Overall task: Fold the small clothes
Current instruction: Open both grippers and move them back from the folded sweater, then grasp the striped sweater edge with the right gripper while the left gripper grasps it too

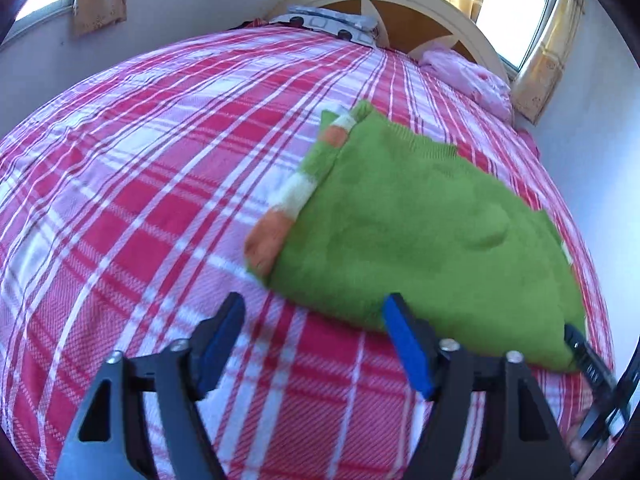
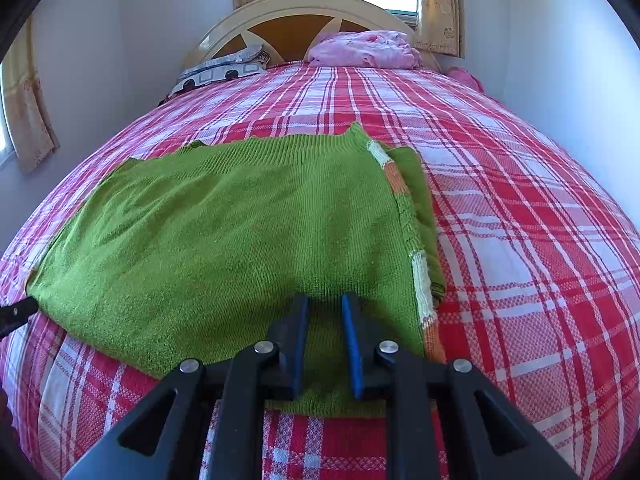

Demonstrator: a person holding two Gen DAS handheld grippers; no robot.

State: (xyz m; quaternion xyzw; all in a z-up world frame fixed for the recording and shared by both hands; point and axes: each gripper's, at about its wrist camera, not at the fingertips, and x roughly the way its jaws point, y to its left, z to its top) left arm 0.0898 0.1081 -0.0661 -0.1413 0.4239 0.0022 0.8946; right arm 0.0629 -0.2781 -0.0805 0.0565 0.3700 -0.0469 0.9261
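A small green knit sweater (image 1: 420,232) with orange and white striped sleeves lies flat on the red plaid bedspread (image 1: 140,184). One sleeve is folded in along its side. My left gripper (image 1: 314,304) is open and empty, just off the sweater's near hem. Its right finger reaches the hem. In the right wrist view the sweater (image 2: 240,224) fills the middle. My right gripper (image 2: 325,300) sits over the near hem with its jaws narrowly apart and green fabric between them. I cannot tell whether they pinch it. The right gripper's tip shows in the left view (image 1: 588,360).
A wooden headboard (image 2: 296,16) stands at the far end. A crumpled pink cloth (image 2: 364,50) and a patterned pillow (image 2: 220,70) lie by it. White walls, windows and yellow curtains (image 2: 440,12) surround the bed. The bedspread (image 2: 540,208) extends right of the sweater.
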